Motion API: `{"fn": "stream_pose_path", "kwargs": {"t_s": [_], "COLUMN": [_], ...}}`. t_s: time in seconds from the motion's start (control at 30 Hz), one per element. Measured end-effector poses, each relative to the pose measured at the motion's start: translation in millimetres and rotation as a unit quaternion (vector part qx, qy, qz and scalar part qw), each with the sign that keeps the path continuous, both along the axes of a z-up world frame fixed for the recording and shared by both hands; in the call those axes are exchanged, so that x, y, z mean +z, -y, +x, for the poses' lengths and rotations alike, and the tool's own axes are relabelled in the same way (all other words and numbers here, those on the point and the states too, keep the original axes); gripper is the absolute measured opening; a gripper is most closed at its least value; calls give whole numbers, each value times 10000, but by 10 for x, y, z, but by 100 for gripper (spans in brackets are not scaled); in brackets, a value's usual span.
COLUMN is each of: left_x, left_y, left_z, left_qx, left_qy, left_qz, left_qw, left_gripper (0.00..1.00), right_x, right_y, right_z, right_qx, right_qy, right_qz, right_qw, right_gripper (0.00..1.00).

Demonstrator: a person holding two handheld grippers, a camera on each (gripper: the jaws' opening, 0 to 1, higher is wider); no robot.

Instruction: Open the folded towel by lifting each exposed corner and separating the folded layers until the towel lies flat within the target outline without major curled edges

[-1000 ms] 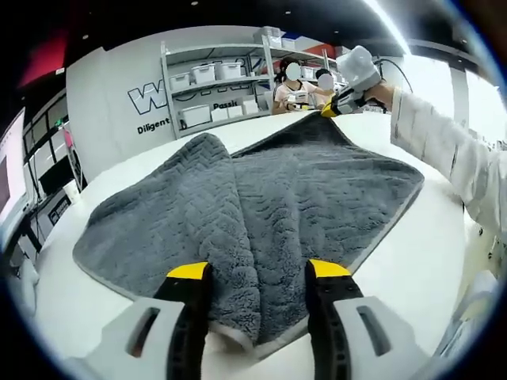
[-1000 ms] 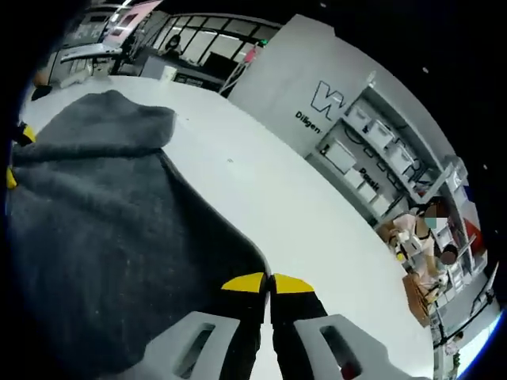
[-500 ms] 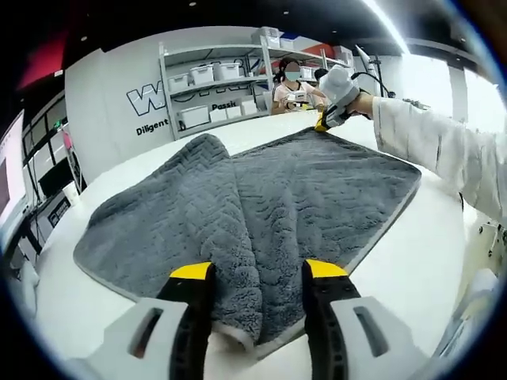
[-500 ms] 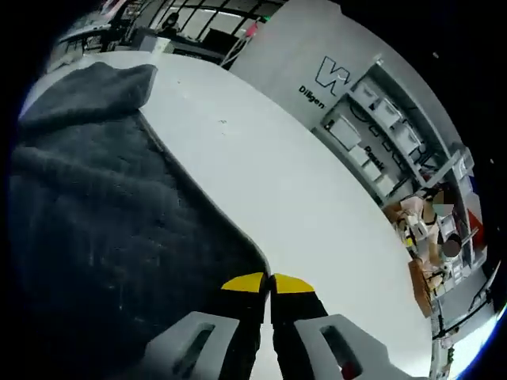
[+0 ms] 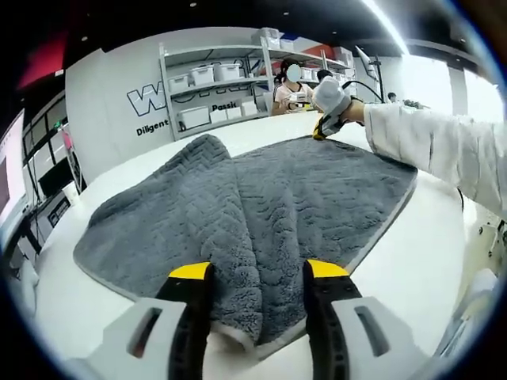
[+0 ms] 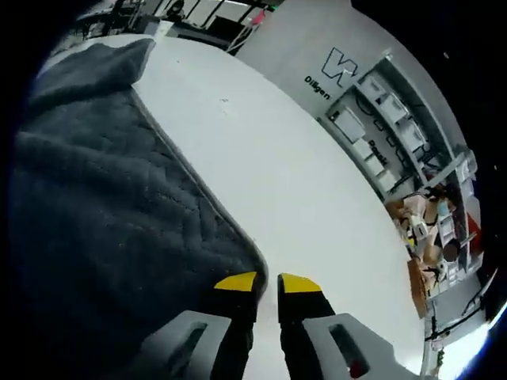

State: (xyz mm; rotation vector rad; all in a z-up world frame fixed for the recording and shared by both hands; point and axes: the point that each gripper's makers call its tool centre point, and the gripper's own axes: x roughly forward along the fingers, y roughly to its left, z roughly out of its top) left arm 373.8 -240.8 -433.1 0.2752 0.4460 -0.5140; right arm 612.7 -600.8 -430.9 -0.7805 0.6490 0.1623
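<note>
A grey towel lies spread on the white table, with a long fold ridge running down its middle toward me. My left gripper stands open at the near corner, its yellow-tipped jaws wide apart on either side of the ridge. My right gripper is low at the far corner, held by a hand in a white sleeve. In the right gripper view, the right gripper has its jaws a little apart. The rounded towel corner lies just ahead of the left jaw, on the table.
Shelves with white bins stand against the lettered back wall, with people beside them. A monitor is at the far left. Bare table surrounds the towel on every side.
The right gripper brought the far corner down from a raised peak to the table, and its jaws went from shut to slightly parted. The left gripper stayed put.
</note>
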Motion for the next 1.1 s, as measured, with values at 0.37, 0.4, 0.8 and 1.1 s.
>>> {"fn": "stream_pose_path", "kwargs": {"t_s": [0.37, 0.4, 0.8, 1.1], "left_x": [108, 121, 494, 643], "left_y": [-72, -67, -254, -771], "left_z": [45, 48, 437, 895], "left_qx": [-216, -239, -502, -238], "left_qy": [-100, -114, -84, 65], "left_qz": [-167, -234, -947, -785], "left_qw": [9996, 9994, 9942, 9966], "left_gripper": [82, 83, 99, 99], "right_x": [402, 421, 394, 436], "right_y": [153, 144, -147, -570], "right_z": [-347, -385, -953, -1262], "right_qx": [-554, -545, -345, -25], "right_qy": [158, 152, -368, -277], "right_qz": [-158, -118, 452, 1210], "right_qw": [9982, 9983, 9977, 9923], "right_gripper": [86, 88, 99, 99]}}
